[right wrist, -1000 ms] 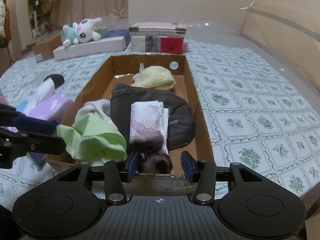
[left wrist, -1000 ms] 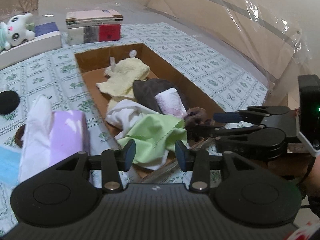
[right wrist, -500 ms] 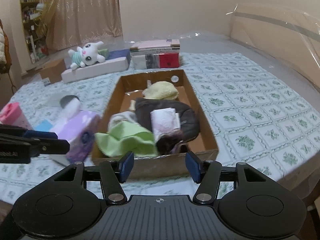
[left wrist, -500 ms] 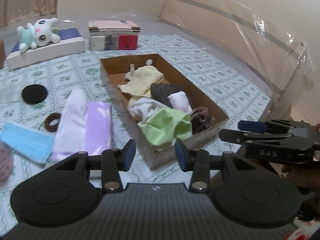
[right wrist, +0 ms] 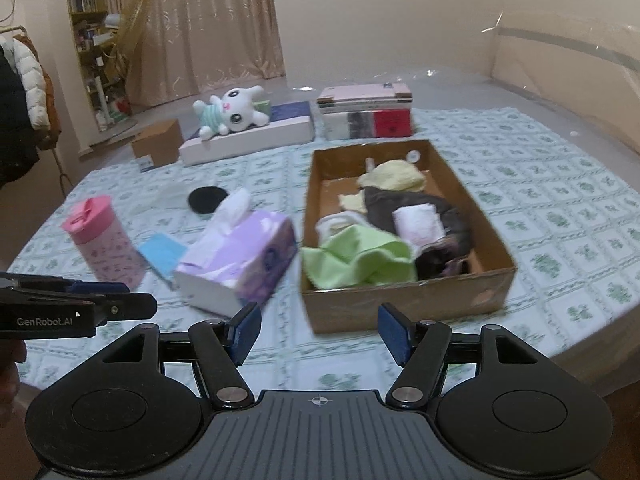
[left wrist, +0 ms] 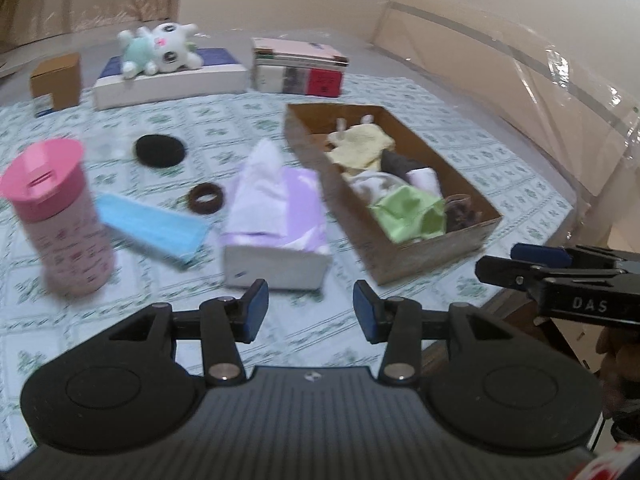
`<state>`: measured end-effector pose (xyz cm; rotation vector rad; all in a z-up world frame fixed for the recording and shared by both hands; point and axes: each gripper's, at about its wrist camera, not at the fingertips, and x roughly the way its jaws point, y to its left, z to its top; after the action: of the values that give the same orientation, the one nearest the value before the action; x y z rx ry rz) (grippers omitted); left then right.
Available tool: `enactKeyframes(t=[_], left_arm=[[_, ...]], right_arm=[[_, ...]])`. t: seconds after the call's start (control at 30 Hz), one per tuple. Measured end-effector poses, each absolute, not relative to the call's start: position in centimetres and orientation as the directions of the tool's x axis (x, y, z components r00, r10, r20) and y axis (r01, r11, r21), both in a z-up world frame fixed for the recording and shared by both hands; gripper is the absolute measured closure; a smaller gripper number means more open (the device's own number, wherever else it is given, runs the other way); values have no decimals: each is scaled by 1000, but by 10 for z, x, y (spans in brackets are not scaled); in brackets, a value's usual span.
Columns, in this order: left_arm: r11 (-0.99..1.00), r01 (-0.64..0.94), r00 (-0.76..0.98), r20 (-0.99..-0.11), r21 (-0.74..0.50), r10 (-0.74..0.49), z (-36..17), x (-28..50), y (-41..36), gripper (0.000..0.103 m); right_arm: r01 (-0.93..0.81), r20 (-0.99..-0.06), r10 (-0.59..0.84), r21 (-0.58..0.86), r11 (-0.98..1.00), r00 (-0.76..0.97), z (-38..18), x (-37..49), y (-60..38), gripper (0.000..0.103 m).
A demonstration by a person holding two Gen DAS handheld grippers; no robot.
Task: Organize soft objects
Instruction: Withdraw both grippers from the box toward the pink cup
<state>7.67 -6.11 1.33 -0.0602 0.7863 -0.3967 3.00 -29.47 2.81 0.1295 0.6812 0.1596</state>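
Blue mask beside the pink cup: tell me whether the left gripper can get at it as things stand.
Probably yes. The mask lies flat on the cloth, uncovered, between the cup and tissue box; the left gripper is open, empty, with nothing between.

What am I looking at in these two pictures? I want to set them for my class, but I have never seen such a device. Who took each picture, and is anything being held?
There is no robot: a person holds a two-finger tool in each hand, and each tool carries a wide-angle camera that looks along its fingers. One picture is from the left gripper, the other from the right gripper; each also shows the other tool at its edge. Both are open and hold nothing; the right one has just been opening. On the patterned bedspread lies a cardboard box with soft things inside, among them a green cloth and a yellow cloth. Beside it lie a tissue box, a blue face mask, a pink cup, a brown hair tie and a black round pad.
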Motion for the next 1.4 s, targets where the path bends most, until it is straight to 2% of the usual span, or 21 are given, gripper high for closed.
enactKeyframes(t=[0.43, 1.4], left_arm=[[957, 192, 648, -705, -216, -289, 0, 75, -6, 60], [973, 71, 652, -728, -220, -212, -18, 99, 18, 52]], right_arm=[[-190, -628, 246, 156, 969, 738, 27, 36, -247, 38], [-224, -657, 281, 172, 959, 699, 8, 65, -234, 37]])
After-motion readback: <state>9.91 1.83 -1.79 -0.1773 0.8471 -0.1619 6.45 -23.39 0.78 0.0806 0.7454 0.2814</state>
